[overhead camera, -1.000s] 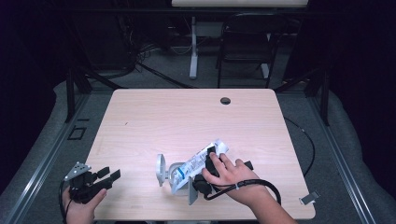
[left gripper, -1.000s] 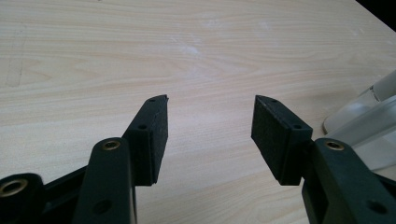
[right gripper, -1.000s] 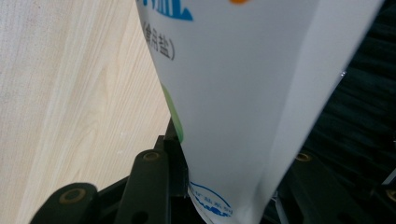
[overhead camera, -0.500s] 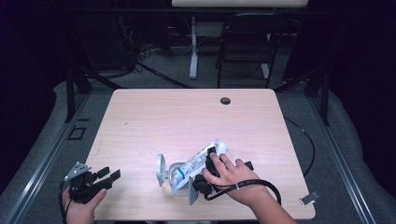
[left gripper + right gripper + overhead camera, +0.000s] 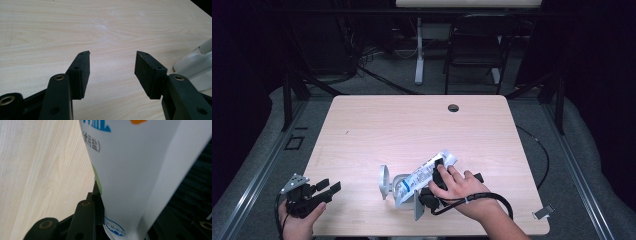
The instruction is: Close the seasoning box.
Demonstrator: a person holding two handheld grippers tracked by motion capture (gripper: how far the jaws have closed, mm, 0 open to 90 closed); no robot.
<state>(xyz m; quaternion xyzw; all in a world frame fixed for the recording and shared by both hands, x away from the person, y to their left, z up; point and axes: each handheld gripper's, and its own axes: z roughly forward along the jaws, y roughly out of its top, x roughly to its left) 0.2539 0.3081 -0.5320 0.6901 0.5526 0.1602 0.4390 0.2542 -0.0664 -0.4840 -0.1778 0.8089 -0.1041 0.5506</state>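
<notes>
On the near half of the wooden table (image 5: 377, 125) lies a white packet (image 5: 424, 175) with blue print, slanting from near-left up to far-right. The right gripper (image 5: 434, 187) sits over its near-right part, under the person's right hand (image 5: 457, 187), so from the high view most of the tool is hidden and the jaws cannot be made out there. The right gripper view is clearer: the packet (image 5: 135, 170) stands between the black jaws, the left jaw lying flat against its side with a green patch just at the contact — the right jaw is mostly covered by the packet and lost in dark blur at the frame's right edge. These jaws have just been closing, about half-way shut, with the packet between them; they look pressed on it. The print is cut off at the top, only part of some blue characters readable.

Under the packet's near-left end sits a pale grey stand or holder (image 5: 387, 182), its shape hard to tell — a round upright piece and a flat blade show.

The left gripper (image 5: 324, 190) rests at the near-left corner in the left hand (image 5: 299, 220), well apart from the packet. Its jaws gape wide over bare wood, holding nothing; its pads (image 5: 85, 72) are clean. A sliver of the pale holder (image 5: 197, 67) is cut off at the right edge of that view.
</notes>
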